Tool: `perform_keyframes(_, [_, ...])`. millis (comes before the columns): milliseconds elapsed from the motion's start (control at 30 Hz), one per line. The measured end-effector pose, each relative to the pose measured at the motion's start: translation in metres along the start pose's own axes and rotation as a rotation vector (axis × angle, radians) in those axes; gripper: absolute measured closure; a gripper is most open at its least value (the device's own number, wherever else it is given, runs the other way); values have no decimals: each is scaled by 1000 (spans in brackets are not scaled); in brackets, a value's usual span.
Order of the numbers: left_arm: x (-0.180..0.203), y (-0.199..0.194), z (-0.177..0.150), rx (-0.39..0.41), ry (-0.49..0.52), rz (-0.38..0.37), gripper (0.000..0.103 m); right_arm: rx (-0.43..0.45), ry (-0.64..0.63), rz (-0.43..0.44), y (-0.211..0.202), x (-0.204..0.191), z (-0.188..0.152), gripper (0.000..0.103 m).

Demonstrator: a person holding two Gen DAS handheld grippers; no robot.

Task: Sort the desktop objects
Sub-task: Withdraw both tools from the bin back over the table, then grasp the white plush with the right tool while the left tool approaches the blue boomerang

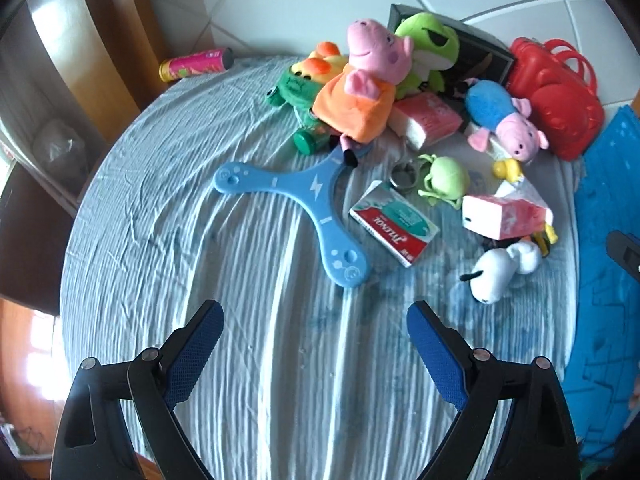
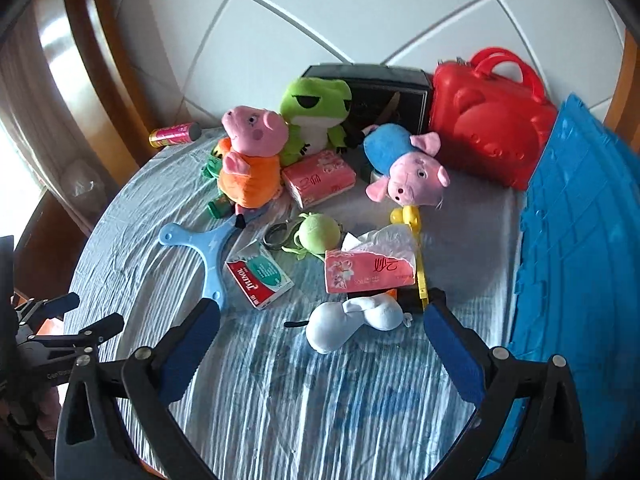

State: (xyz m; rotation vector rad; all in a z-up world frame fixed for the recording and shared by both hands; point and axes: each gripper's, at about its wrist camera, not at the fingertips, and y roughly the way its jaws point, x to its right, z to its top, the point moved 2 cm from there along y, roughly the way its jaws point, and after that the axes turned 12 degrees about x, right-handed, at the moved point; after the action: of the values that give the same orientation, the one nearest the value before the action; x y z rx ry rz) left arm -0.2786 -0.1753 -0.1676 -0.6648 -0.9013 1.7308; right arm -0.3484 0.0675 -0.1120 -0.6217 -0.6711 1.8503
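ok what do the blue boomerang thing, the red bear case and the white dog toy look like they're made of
Blue boomerang: looks like hard plastic, flat and matte, with moulded holes and a raised lightning mark.
Red bear case: glossy rigid plastic, probably moulded; light glints on its embossed face and loop handles.
White dog toy: soft plush fabric, stuffed; it sags and wrinkles at the seams.

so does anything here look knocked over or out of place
Yes. The blue-shirted pig plush is tipped head-down, the white dog plush lies on its side, and the pink can lies flat at the table's far edge. A tissue sticks crumpled out of the near tissue pack.
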Motion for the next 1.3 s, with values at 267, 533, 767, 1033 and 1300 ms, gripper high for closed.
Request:
perform_keyframes(267, [-21,86,-4,-152,-72,39,11,-88,120,-36,71,42,-38,0])
perform_keyframes(533, [-1,125,17,-123,8,36,21,-113,246,-97,93,57,-74,0])
perform_keyframes(767, [10,162,24,-125,18,13,38,-128,377,-146,113,55,-86,0])
perform_keyframes(1033, [25,203,22,-167,19,-11,38,-169,426,-178,147,48,-82,8])
perform_keyframes(1300, [21,213,23,-94,11,-10,13,-229,409,-173,184,45,-91,19])
